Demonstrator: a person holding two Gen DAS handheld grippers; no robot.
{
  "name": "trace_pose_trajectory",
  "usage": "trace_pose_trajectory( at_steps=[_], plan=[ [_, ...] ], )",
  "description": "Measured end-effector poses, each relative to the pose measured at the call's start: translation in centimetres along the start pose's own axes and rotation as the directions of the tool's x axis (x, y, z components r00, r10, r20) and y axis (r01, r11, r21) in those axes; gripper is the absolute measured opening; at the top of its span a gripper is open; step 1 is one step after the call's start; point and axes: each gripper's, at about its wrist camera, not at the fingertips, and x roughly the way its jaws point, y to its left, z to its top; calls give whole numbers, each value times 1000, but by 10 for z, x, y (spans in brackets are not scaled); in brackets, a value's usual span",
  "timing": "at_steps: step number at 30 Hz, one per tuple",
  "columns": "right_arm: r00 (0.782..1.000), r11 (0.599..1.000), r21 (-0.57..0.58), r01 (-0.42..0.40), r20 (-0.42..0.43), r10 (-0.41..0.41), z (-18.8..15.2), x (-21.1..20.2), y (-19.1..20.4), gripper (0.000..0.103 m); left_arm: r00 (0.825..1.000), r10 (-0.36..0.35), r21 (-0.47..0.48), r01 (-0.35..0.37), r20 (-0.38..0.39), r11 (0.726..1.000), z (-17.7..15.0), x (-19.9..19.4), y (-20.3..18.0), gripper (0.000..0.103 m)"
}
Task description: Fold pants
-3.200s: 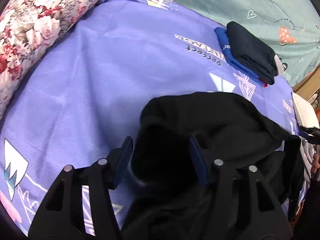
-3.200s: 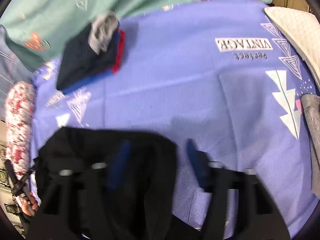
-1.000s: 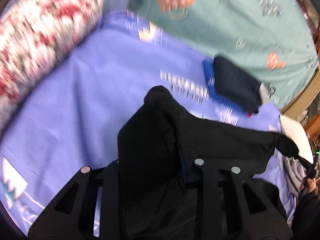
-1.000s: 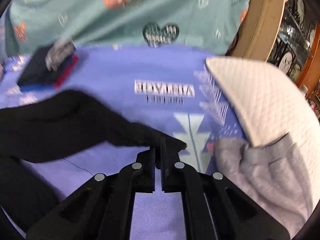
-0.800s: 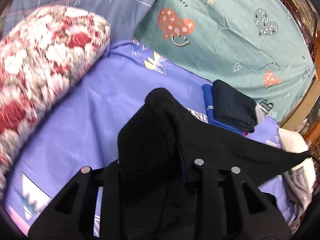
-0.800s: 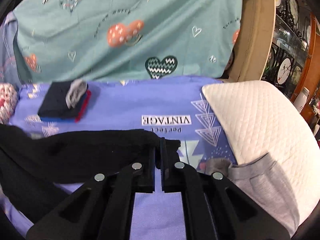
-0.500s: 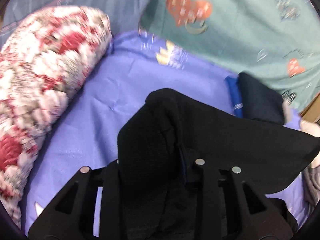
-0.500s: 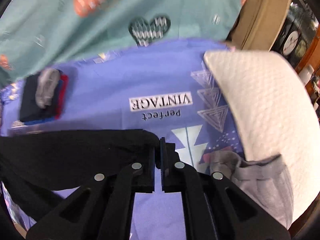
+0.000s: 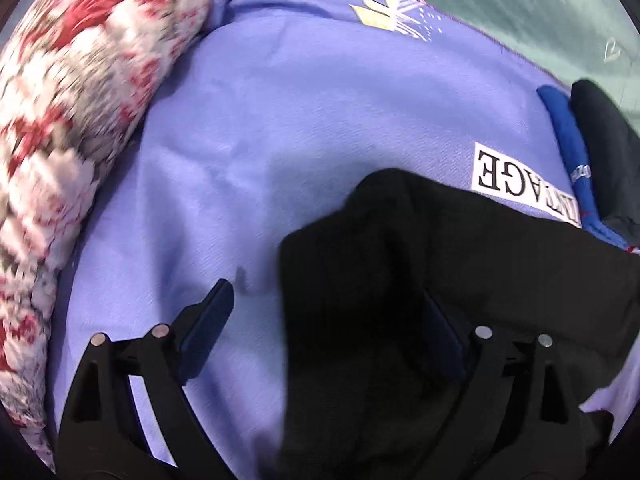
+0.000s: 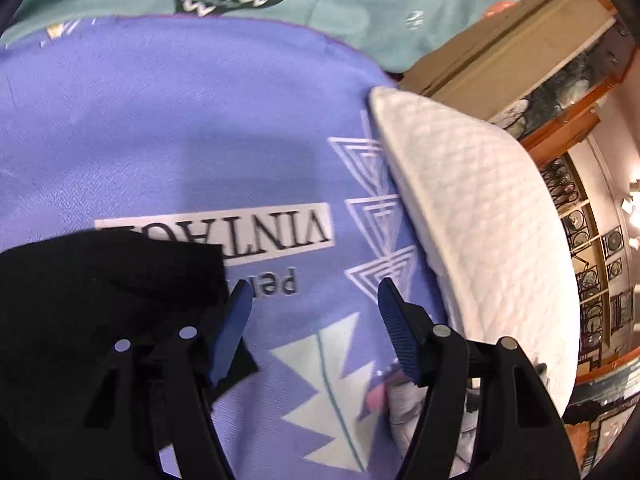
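The black pants point(image 9: 460, 280) lie on the purple sheet point(image 9: 300, 128), one corner bunched between my left gripper's fingers. My left gripper point(image 9: 328, 320) is open, its blue-padded fingers spread wide apart; the right finger is partly hidden by the cloth. In the right wrist view the pants' other end point(image 10: 100, 300) lies flat at the left, under the left finger. My right gripper point(image 10: 314, 312) is open and empty over the purple sheet point(image 10: 180, 128) just right of the pants' edge.
A red-and-white floral bolster point(image 9: 68, 120) lines the left side. A folded stack of dark and blue clothes point(image 9: 592, 160) sits at the far right. A white quilted pillow point(image 10: 480, 208) and a grey garment point(image 10: 420, 400) lie at the right. A teal sheet point(image 10: 340, 4) covers the back.
Both grippers were shut on the pants and held them stretched above the bed. Now both have come down and opened, and the pants lie on the sheet.
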Motion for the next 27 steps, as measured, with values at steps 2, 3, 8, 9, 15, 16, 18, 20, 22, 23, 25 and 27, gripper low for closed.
trace_pose_trajectory(
  at_steps=[2, 3, 8, 9, 15, 16, 18, 20, 22, 23, 25, 27],
  plan=[
    [998, 998, 39, -52, 46, 50, -14, -17, -17, 66, 1000, -2, -2, 2, 3, 1000, -11, -11, 6, 92],
    [995, 996, 49, -73, 65, 70, -22, -27, -24, 66, 1000, 3, 2, -3, 0, 1000, -19, -18, 8, 92],
    [945, 956, 39, -291, 166, 280, -98, -96, -55, 72, 998, -21, 20, 20, 65, 1000, -58, -73, 15, 91],
    [935, 949, 24, -314, 184, 305, -119, -112, -61, 76, 996, -22, 3, 22, 87, 1000, -67, -89, 21, 91],
    [872, 903, -114, -415, 233, 430, -248, -198, -81, 83, 988, -150, -70, 153, 40, 986, -145, -127, 28, 91],
    [867, 901, -139, -412, 244, 434, -271, -210, -84, 83, 985, -169, -67, 171, 27, 983, -158, -127, 24, 91],
    [858, 894, -168, -415, 256, 446, -303, -223, -91, 83, 976, -216, -80, 215, -16, 973, -181, -118, 17, 91],
    [848, 884, -175, -434, 251, 466, -335, -231, -102, 83, 964, -259, -114, 252, -55, 961, -197, -105, 10, 91],
    [832, 868, -185, -461, 250, 496, -361, -237, -109, 83, 962, -264, -156, 250, -73, 956, -204, -91, 8, 88],
    [818, 853, -211, -478, 246, 520, -375, -240, -111, 83, 958, -278, -173, 263, -72, 949, -205, -85, 8, 86],
    [803, 828, -291, -479, 236, 548, -405, -251, -106, 83, 959, -281, -175, 270, -45, 947, -203, -80, 1, 72],
    [797, 801, -365, -475, 208, 567, -427, -257, -93, 83, 962, -274, -176, 266, -19, 948, -200, -81, -7, 61]
  ],
)
